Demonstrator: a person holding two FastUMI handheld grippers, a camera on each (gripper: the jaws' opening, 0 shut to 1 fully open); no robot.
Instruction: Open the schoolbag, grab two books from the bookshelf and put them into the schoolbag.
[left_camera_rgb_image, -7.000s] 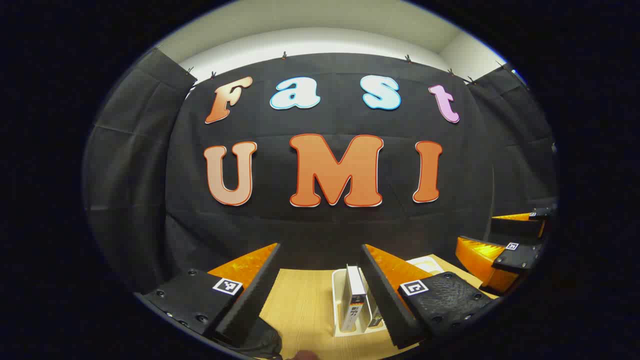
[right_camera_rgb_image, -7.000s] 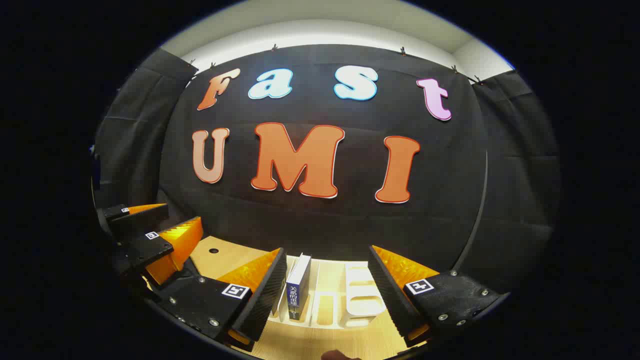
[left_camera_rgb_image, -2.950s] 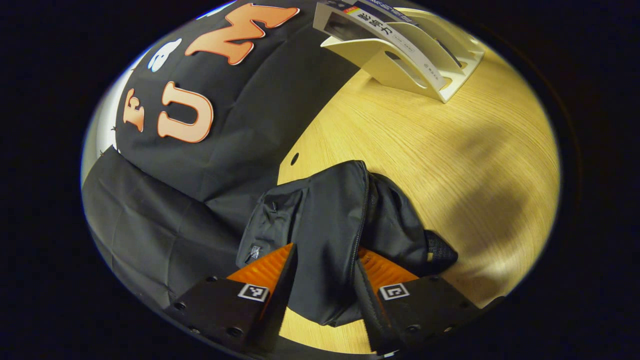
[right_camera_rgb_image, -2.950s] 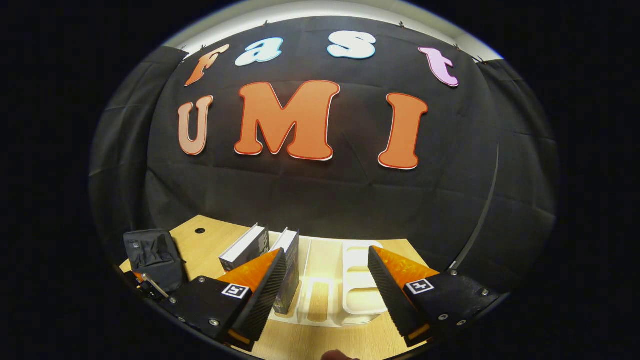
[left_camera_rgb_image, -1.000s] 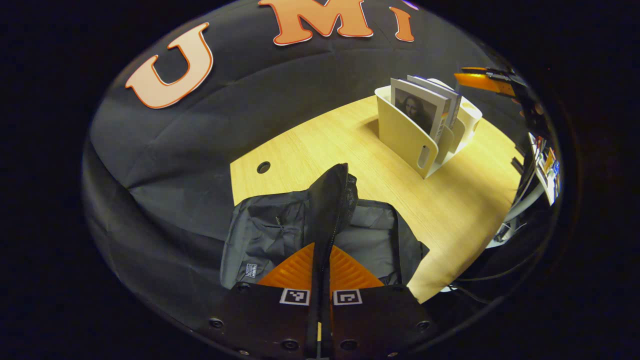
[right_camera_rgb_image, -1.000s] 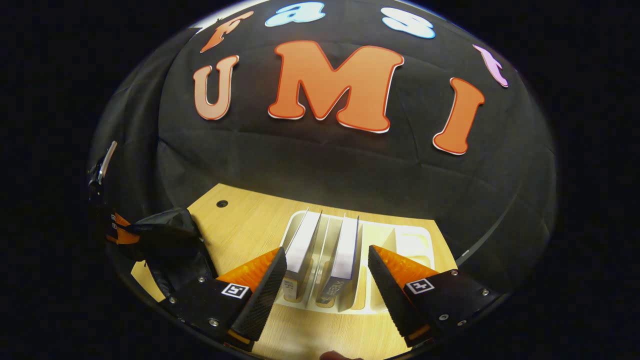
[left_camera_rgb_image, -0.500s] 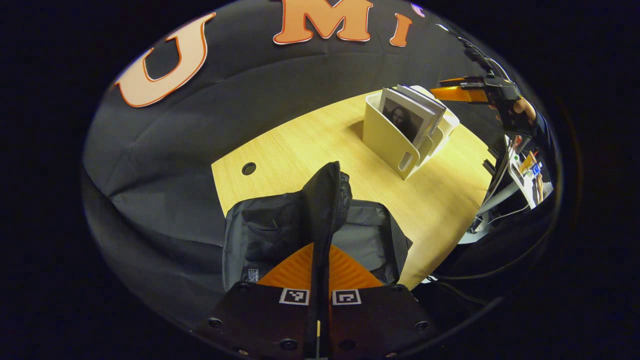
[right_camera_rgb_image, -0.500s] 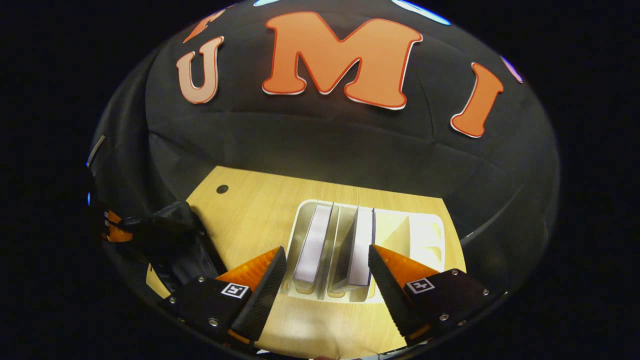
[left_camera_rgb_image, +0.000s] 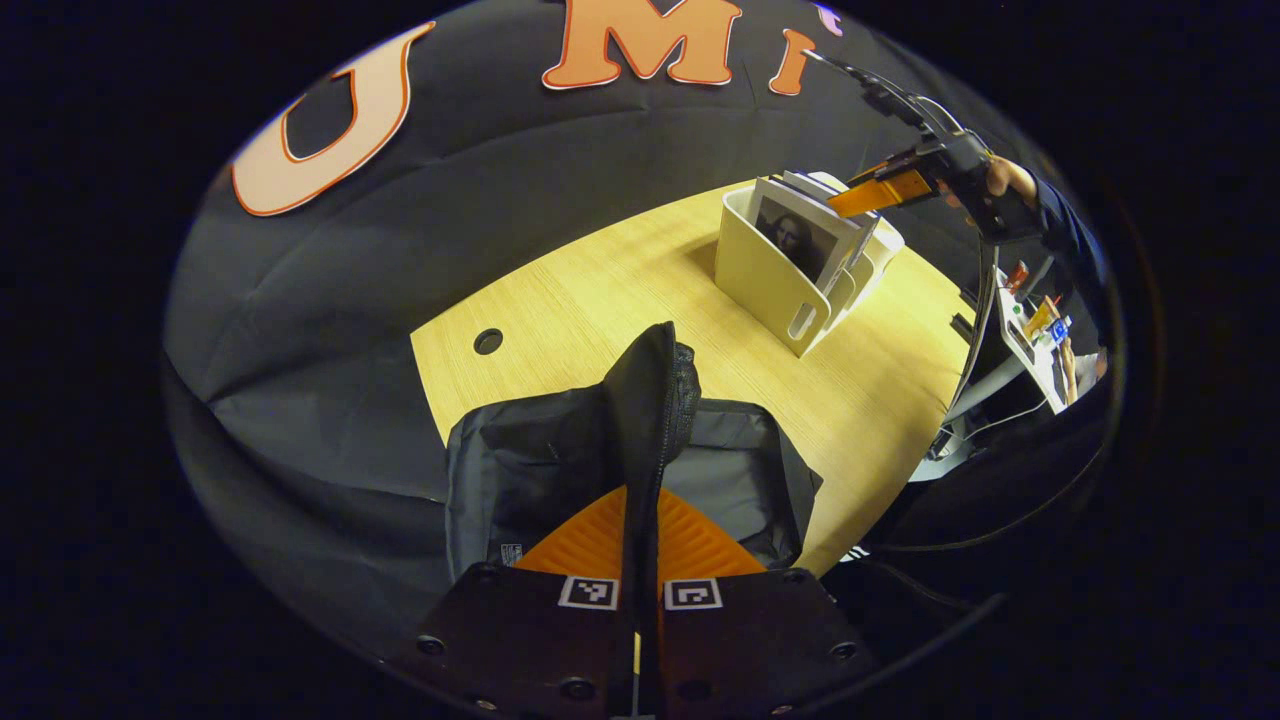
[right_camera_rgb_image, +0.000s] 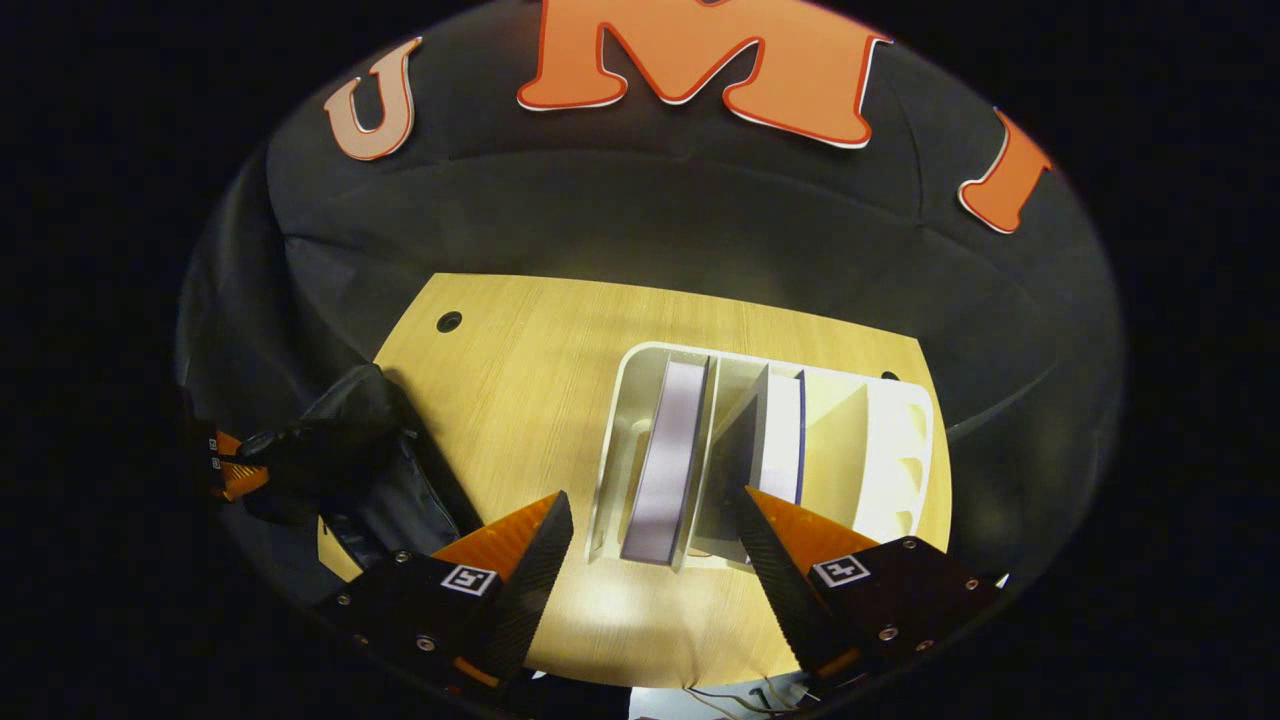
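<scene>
While clamped on the schoolbag flap (left_camera_rgb_image: 655, 400), left gripper (left_camera_rgb_image: 640, 545); right gripper (right_camera_rgb_image: 650, 545) wide.

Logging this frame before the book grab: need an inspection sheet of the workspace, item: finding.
Surface: wooden table, round hole near its far corner.
Job's things: black schoolbag, flap lifted, grey lining showing; white bookshelf with two books upright in separate slots.
Clutter: nothing seen.
Grippers: left gripper shut on the schoolbag flap; right gripper open above the bookshelf, touching nothing.
Cables: thin cable running from the right gripper.
Surroundings: black cloth wall; blurred items past the table edge.
</scene>
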